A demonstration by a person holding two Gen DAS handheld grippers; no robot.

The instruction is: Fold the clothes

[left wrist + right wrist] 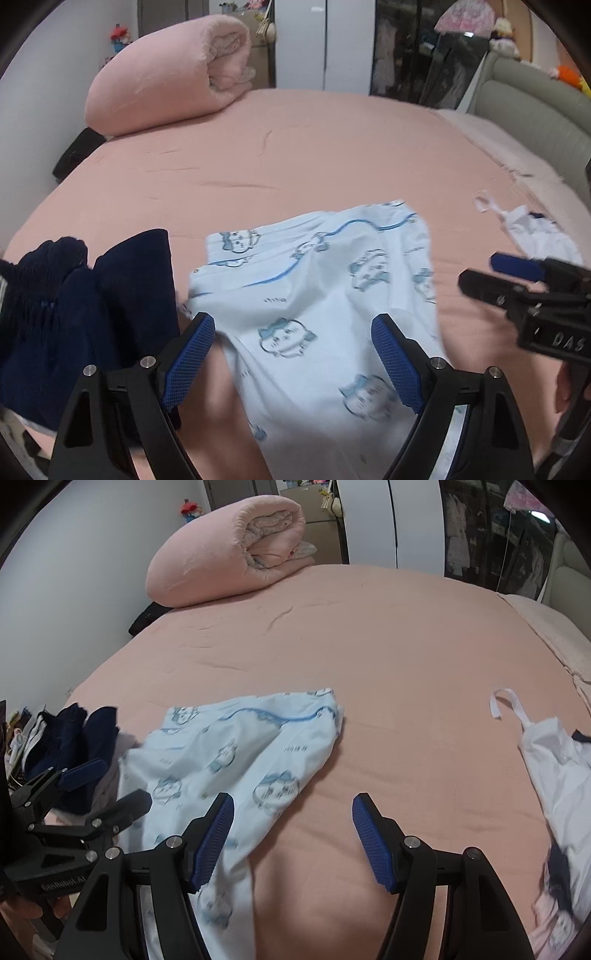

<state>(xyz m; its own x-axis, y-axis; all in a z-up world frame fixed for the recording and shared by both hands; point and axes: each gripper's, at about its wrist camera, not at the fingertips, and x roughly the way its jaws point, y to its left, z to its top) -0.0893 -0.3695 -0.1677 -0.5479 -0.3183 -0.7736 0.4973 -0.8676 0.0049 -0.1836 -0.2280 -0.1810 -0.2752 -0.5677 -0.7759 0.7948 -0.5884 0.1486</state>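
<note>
While both grippers hang open and empty, our light-blue printed garment (317, 295) lies rumpled on the pink bed (295, 155), its long axis running from near us away to the right. Our left gripper (291, 354) straddles it directly; our right gripper (291, 830) sits just beside its edge.

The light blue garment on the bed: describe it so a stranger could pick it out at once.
Start at the pink bed with the rolled pink quilt at its far end. On the near part lies the light blue garment, crumpled, between a dark navy pile and a white garment. Only it carries blue cartoon prints.
</note>
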